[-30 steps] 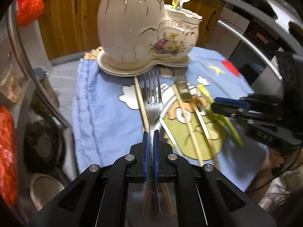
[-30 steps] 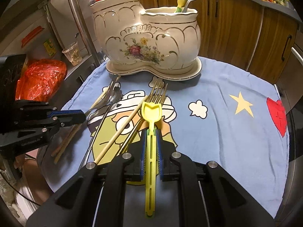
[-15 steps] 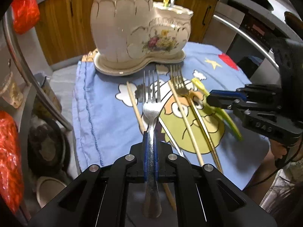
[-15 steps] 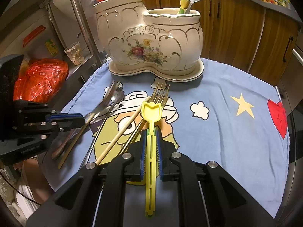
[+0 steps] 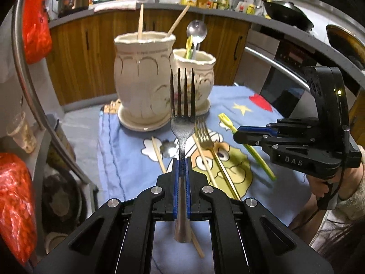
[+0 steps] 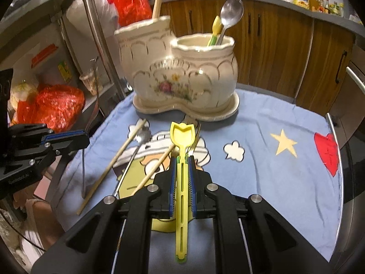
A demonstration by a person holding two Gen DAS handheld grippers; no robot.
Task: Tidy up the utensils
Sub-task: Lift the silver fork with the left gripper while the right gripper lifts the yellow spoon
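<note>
My left gripper [image 5: 181, 159] is shut on a steel fork [image 5: 182, 105], held off the cloth with its tines up in front of the cream two-pot holder [image 5: 146, 77]. My right gripper [image 6: 182, 159] is shut on a yellow plastic spoon [image 6: 182, 134], low over the cloth and pointing at the holder [image 6: 182, 77]. The tall pot holds chopsticks [image 5: 140, 20]; the short pot holds a steel spoon [image 6: 231, 11] and a yellow utensil [image 6: 215, 30]. On the cloth lie a gold fork [image 5: 204, 134], chopsticks [image 6: 111, 162] and a steel spoon [image 6: 142, 135].
A blue cartoon cloth [image 6: 273, 171] covers the table. Red bags [image 6: 54, 105] sit on a metal rack at the left, with a plastic cup [image 5: 20, 130]. Wooden cabinets [image 6: 285, 45] and a cluttered counter stand behind. A person's hand [image 5: 319, 185] grips the right tool.
The left gripper has lifted the steel fork off the cloth and tipped upward, so the tines now stand before the holder. The right gripper with the yellow spoon has barely moved.
</note>
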